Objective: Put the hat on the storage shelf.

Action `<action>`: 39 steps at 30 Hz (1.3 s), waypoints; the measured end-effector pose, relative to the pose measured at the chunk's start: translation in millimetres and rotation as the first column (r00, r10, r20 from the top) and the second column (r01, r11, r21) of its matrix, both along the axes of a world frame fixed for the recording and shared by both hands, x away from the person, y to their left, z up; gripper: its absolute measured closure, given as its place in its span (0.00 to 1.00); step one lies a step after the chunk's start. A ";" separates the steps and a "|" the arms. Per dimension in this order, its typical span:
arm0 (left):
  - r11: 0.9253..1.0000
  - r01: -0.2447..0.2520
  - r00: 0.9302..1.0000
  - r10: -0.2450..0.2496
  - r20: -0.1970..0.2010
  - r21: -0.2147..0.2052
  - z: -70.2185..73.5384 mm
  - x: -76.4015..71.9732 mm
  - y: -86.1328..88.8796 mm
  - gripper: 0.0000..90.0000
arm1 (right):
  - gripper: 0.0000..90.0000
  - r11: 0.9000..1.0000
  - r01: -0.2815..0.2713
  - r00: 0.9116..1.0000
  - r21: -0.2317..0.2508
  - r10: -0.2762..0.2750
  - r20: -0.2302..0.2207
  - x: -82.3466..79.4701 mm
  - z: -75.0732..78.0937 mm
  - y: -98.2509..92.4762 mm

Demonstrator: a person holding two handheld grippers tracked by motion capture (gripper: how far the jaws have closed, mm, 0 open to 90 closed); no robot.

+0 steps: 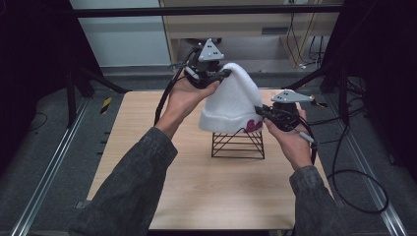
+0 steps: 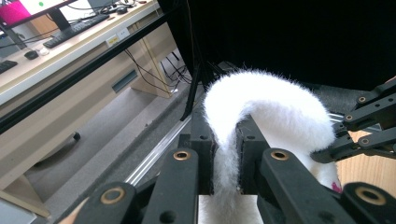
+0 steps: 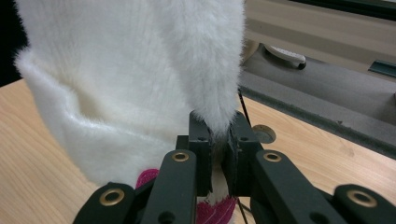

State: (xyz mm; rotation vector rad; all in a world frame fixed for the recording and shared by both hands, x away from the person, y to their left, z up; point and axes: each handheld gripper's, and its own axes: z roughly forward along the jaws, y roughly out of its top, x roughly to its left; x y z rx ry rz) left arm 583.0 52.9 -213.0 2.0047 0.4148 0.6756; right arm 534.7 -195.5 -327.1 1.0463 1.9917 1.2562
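Both pinching the white fleece beanie (image 1: 231, 101) over the wire stand (image 1: 238, 144): left gripper (image 1: 222, 74) on the crown, right gripper (image 1: 261, 112) on the cuff; uneven pull could slip fleece or tip the stand

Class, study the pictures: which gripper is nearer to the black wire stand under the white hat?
Right. The right gripper pinches the white hat low at its brim, just above the wire stand. The left gripper clamps the hat's tip, higher up.
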 end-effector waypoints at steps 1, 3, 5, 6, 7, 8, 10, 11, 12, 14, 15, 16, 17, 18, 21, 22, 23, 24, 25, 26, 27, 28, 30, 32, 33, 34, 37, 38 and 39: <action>1.000 -0.001 1.000 0.001 -0.002 -0.002 -0.3 -0.4 0.1 0.89 | 0.92 1.000 0.000 1.000 -0.004 0.000 -0.002 -0.5 -0.3 0.0; 1.000 0.002 1.000 -0.002 -0.004 -0.007 -0.2 -1.3 0.1 0.89 | 0.92 1.000 -0.002 1.000 -0.007 0.002 -0.003 -1.5 0.0 0.1; 1.000 0.008 1.000 -0.008 -0.005 0.000 -0.2 -2.5 -0.9 0.89 | 0.92 1.000 -0.003 1.000 -0.012 0.003 -0.002 -1.8 -0.2 -0.2; 1.000 0.009 1.000 -0.009 -0.005 0.003 -0.5 -2.9 -1.3 0.89 | 0.92 1.000 -0.003 1.000 -0.014 0.003 -0.005 -1.8 -1.1 -0.9; 1.000 0.012 1.000 -0.012 -0.006 0.007 -1.0 -3.4 -1.8 0.89 | 0.92 1.000 -0.001 1.000 -0.014 0.001 -0.008 -2.1 -1.8 -1.1; 1.000 0.013 1.000 -0.013 -0.011 0.006 -1.8 -4.2 -2.5 0.89 | 0.92 1.000 -0.003 1.000 -0.017 0.003 -0.011 -2.6 -2.6 -1.8; 1.000 0.020 1.000 -0.020 -0.011 0.008 -3.2 -5.1 -4.0 0.89 | 0.92 1.000 -0.001 1.000 -0.023 0.001 -0.011 -3.9 -4.1 -2.9; 1.000 0.022 1.000 -0.022 -0.015 0.011 -3.6 -5.4 -4.7 0.89 | 0.92 1.000 0.001 1.000 -0.024 -0.001 -0.013 -4.6 -4.8 -3.4; 1.000 0.024 1.000 -0.023 -0.017 0.013 -4.1 -6.0 -5.7 0.89 | 0.92 1.000 0.001 1.000 -0.024 -0.001 -0.018 -5.3 -5.4 -4.1; 0.999 0.030 0.999 -0.030 -0.018 0.018 -5.0 -6.7 -7.4 0.89 | 0.92 1.000 0.000 1.000 -0.029 0.000 -0.019 -5.8 -7.1 -5.6; 0.999 0.031 0.999 -0.030 -0.021 0.017 -5.8 -7.3 -8.4 0.89 | 0.92 1.000 0.001 1.000 -0.029 -0.002 -0.021 -6.1 -8.0 -6.2; 0.999 0.034 0.999 -0.034 -0.020 0.019 -6.4 -7.5 -9.2 0.89 | 0.92 1.000 0.002 1.000 -0.028 -0.003 -0.025 -6.3 -8.8 -6.9; 0.999 0.037 0.999 -0.036 -0.023 0.021 -7.2 -8.1 -10.2 0.89 | 0.92 1.000 0.002 1.000 -0.031 -0.003 -0.026 -6.3 -9.7 -7.8; 0.999 0.039 0.999 -0.039 -0.022 0.024 -7.9 -8.6 -11.2 0.89 | 0.92 0.999 0.004 1.000 -0.032 -0.005 -0.030 -6.4 -10.5 -8.4; 0.998 0.047 0.999 -0.047 -0.025 0.031 -10.4 -10.1 -13.8 0.89 | 0.92 0.999 0.007 1.000 -0.046 -0.008 -0.030 -7.1 -12.7 -10.0; 0.998 0.051 0.998 -0.050 -0.027 0.034 -11.3 -10.3 -14.6 0.89 | 0.92 0.999 0.007 0.999 -0.043 -0.009 -0.035 -7.5 -13.7 -10.8; 0.998 0.051 0.998 -0.050 -0.030 0.033 -12.3 -10.5 -15.2 0.89 | 0.92 0.999 0.007 0.999 -0.040 -0.009 -0.036 -7.9 -15.6 -11.6; 0.998 0.053 0.998 -0.052 -0.031 0.036 -13.5 -10.4 -15.9 0.89 | 0.92 0.999 0.007 0.999 -0.041 -0.008 -0.039 -8.0 -16.7 -12.3; 0.998 0.055 0.998 -0.054 -0.034 0.038 -15.5 -10.4 -16.8 0.89 | 0.92 0.999 0.007 0.999 -0.040 -0.009 -0.043 -8.5 -18.3 -12.9; 0.998 0.057 0.998 -0.056 -0.036 0.038 -16.9 -10.4 -17.4 0.89 | 0.92 0.999 0.011 0.999 -0.037 -0.013 -0.050 -9.3 -21.5 -13.8; 0.997 0.058 0.998 -0.056 -0.039 0.043 -18.2 -10.5 -17.8 0.89 | 0.92 0.999 0.011 0.999 -0.037 -0.013 -0.050 -9.3 -21.5 -13.8; 0.997 0.061 0.997 -0.059 -0.044 0.045 -20.2 -10.7 -18.6 0.89 | 0.92 0.999 0.011 0.999 -0.041 -0.013 -0.051 -9.5 -23.2 -14.3; 0.997 0.063 0.997 -0.061 -0.044 0.048 -22.9 -10.8 -19.4 0.89 | 0.92 0.999 0.011 0.998 -0.047 -0.013 -0.056 -9.9 -25.6 -15.1; 0.997 0.064 0.997 -0.062 -0.049 0.052 -25.3 -11.0 -19.9 0.89 | 0.92 0.999 0.014 0.998 -0.047 -0.018 -0.066 -10.5 -28.6 -16.3; 0.997 0.066 0.996 -0.064 -0.055 0.048 -26.6 -11.0 -20.2 0.89 | 0.92 0.999 0.014 0.998 -0.046 -0.017 -0.064 -10.5 -29.7 -16.8; 0.996 0.069 0.996 -0.066 -0.058 0.049 -27.9 -11.1 -20.8 0.89 | 0.92 0.999 0.014 0.998 -0.048 -0.017 -0.066 -10.6 -30.8 -17.5; 0.996 0.076 0.995 -0.072 -0.063 0.055 -30.8 -11.9 -22.0 0.89 | 0.92 0.999 0.015 0.997 -0.048 -0.018 -0.075 -11.3 -34.3 -18.3; 0.995 0.078 0.995 -0.074 -0.066 0.062 -31.4 -12.0 -22.3 0.89 | 0.91 0.999 0.016 0.997 -0.049 -0.020 -0.076 -11.3 -35.7 -18.6; 0.995 0.078 0.995 -0.073 -0.067 0.061 -32.7 -12.2 -23.0 0.89 | 0.91 0.999 0.014 0.997 -0.052 -0.018 -0.078 -11.2 -36.9 -18.7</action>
